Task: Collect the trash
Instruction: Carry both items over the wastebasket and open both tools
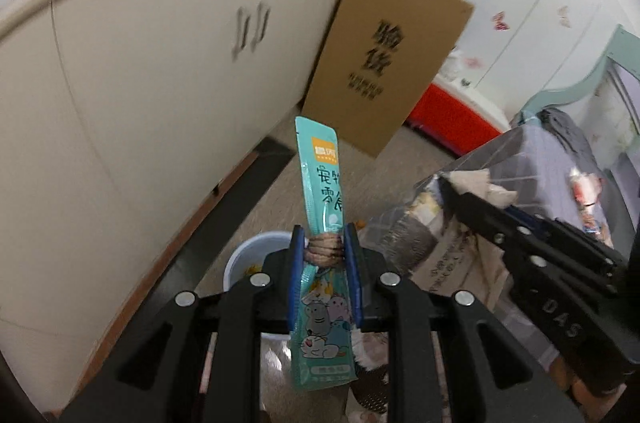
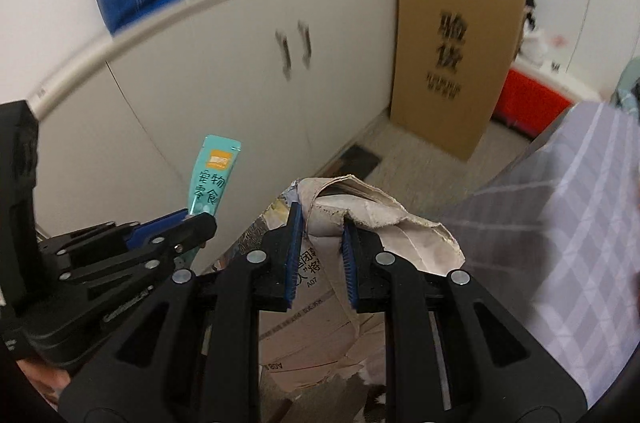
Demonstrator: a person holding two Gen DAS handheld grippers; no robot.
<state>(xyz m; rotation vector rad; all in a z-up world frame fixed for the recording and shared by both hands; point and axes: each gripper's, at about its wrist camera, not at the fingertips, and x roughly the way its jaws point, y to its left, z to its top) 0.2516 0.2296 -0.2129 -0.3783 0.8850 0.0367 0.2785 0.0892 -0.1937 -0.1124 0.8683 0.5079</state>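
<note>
My left gripper (image 1: pixel 323 247) is shut on a teal pet-snack sachet (image 1: pixel 320 183) that stands upright between the blue pads, with a brown band around its middle. It hangs above a pale blue bin (image 1: pixel 248 257) on the floor. My right gripper (image 2: pixel 320 223) is shut on a crumpled newspaper (image 2: pixel 360 211) held in the air. The sachet (image 2: pixel 212 179) and the left gripper (image 2: pixel 192 223) show at the left of the right wrist view. The right gripper (image 1: pixel 452 183) with the newspaper (image 1: pixel 476 183) shows at the right of the left wrist view.
A white cabinet (image 1: pixel 140 83) fills the left. A flat cardboard box (image 1: pixel 384 55) leans against it. A red box (image 1: pixel 448 111) sits behind. A checked cloth (image 2: pixel 560 223) covers a surface at the right.
</note>
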